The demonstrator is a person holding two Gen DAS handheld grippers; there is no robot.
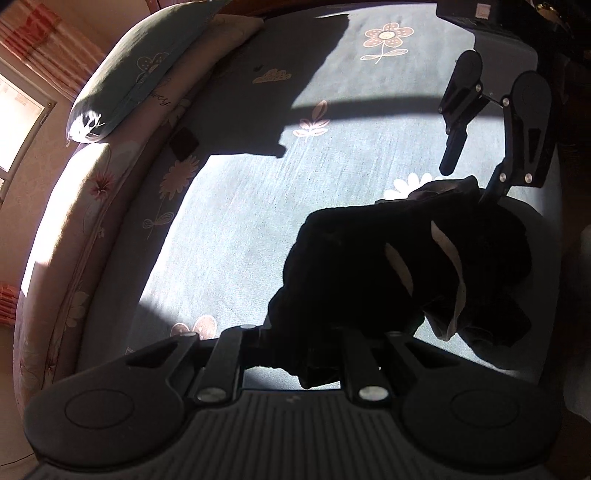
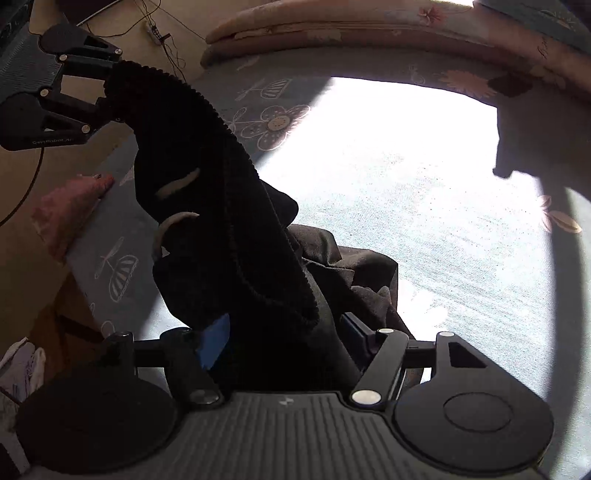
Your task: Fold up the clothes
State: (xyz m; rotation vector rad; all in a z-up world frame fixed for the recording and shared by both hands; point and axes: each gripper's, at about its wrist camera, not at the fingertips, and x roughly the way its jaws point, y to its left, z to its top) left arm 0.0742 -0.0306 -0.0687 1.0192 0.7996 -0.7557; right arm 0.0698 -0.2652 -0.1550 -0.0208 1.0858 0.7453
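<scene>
Blue-grey cotton with a flower print covers the bed [image 1: 258, 206], which fills most of both views; a big patch of sunlight takes up the middle of the sheet and hard shadows cut across the upper part; a pinkish floral quilt [image 1: 85, 192] runs along the bed's far edge, curving down the left side of the left wrist view, with a teal pillow [image 1: 122, 85] lying on it at the upper left; past that there's a window and a striped red curtain [image 1: 33, 26] in the top left corner.

Next down in size is the black garment [image 2: 207, 221], some ribbed knit thing with a couple of pale slits showing; in the right wrist view it hangs as a long drape from the upper left down to the bottom centre, where a crumpled dark brown part of it rests on the sheet; in the left wrist view it's a dark heap at centre right.

left gripper [image 2: 109, 92] sits at the upper left of the right wrist view, jaws pinching the top edge of the garment and holding it up off the bed; right gripper [image 2: 284, 339] has its jaws spread, with the fabric lying between the blue pads but not squeezed; a small pink cloth [image 2: 66, 214] sits at the left edge of the bed.
</scene>
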